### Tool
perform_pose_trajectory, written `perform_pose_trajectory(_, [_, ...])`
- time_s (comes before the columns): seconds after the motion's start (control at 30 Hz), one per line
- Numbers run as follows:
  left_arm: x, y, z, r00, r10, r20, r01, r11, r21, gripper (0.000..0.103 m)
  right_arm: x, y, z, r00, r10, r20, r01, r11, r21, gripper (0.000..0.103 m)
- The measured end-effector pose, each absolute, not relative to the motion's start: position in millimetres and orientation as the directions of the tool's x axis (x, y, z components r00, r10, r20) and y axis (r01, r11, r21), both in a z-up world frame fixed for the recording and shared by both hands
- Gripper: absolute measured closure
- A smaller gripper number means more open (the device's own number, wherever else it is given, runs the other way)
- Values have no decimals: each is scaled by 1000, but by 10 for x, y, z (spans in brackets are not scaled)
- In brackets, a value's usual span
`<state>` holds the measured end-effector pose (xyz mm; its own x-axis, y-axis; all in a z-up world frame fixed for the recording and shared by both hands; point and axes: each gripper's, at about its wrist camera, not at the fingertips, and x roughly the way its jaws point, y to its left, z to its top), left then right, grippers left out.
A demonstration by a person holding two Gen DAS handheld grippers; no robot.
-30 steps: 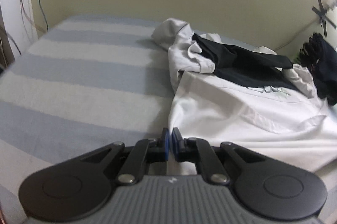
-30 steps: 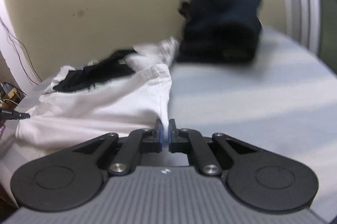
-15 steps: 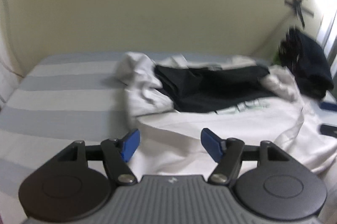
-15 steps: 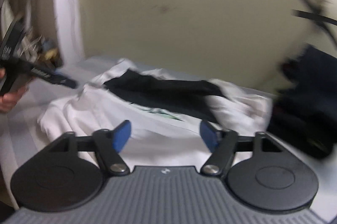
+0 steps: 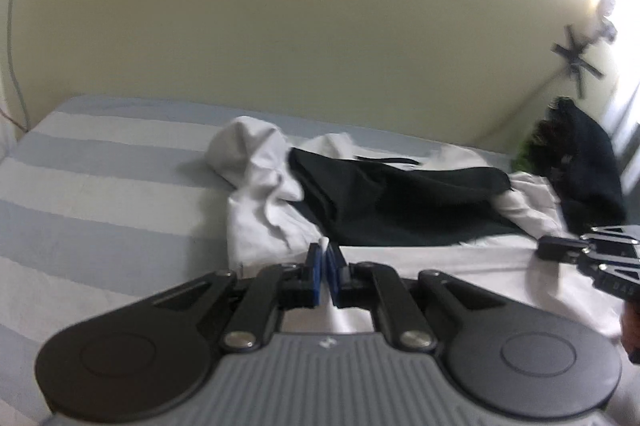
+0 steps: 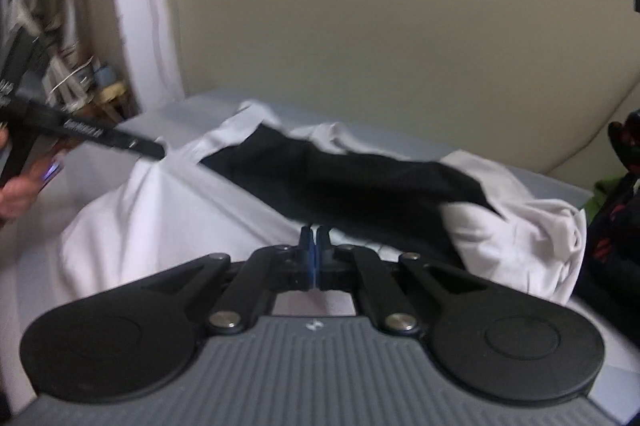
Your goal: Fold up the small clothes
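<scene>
A white garment lies spread on the striped bed, with a black garment lying across its far part. My left gripper is shut on a pinch of the white garment's near left edge; white cloth shows between the blue pads. In the right wrist view the white garment and black garment show again. My right gripper is shut on the white garment's near edge, just before the black one. The right gripper also shows in the left view, and the left gripper in the right view.
The bed has a blue and white striped sheet and stands against a cream wall. A dark folded pile of clothes lies at the far right corner, also seen in the right wrist view. Shelves with clutter stand left of the bed.
Both grippers were shut, opened half a second ago, and are shut again, now on the white garment's near edge. Both views swung toward the clothes.
</scene>
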<state>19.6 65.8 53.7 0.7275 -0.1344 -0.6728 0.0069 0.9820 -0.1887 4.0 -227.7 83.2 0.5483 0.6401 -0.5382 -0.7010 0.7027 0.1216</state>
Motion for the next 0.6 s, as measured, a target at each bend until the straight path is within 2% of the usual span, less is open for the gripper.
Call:
perform_pose_trajectory(0.03, [298,588,448,706,-72,-705,-21,992,-122,89,95,-2246,779,566,620,-544,-684,721,111,94])
perform_pose_trajectory(0.07, [363,534,367,678,-36,-734,-26,997,-73,80,151,-2211,706,569,597,-566,-670,736,102,84])
perform_pose_trajectory(0.13, [419,523,267,631,-12,-776,-16,999,-28,79,275,-2234,602,532,568,-628,-661,742,112,74])
perform_pose_trajectory(0.23, [385,602,494,676,-30,-736,5,999,-36,79,374,-2508,796,557,589,-585,-637,755,153,73])
perform_pose_trajectory(0.3, [485,644,757,729,0,-685,-15,1000,-16,78,534,-2707,1009,599,592,-539,-607,775,176,67])
perform_pose_trajectory(0.37, [705,609,929,743,22,-669,-26,1000,4,77,802,-2816,1182,642,566,-518,-564,805,181,58])
perform_pose_trajectory(0.4, [838,566,976,742,21,-670,-19,1000,11,75,967,-2846,1222,639,562,-524,-550,811,199,55])
perform_pose_trajectory(0.47, [1208,426,980,726,19,-688,7,999,35,57,1295,-2863,1214,612,567,-552,-521,814,258,46])
perform_pose_trajectory(0.53, [1601,285,864,696,48,-716,8,997,74,54,1629,-2838,1112,571,570,-591,-484,815,318,44])
perform_pose_trajectory(0.6, [1918,182,709,665,68,-743,4,995,95,52,1925,-2772,961,547,550,-631,-447,829,336,35])
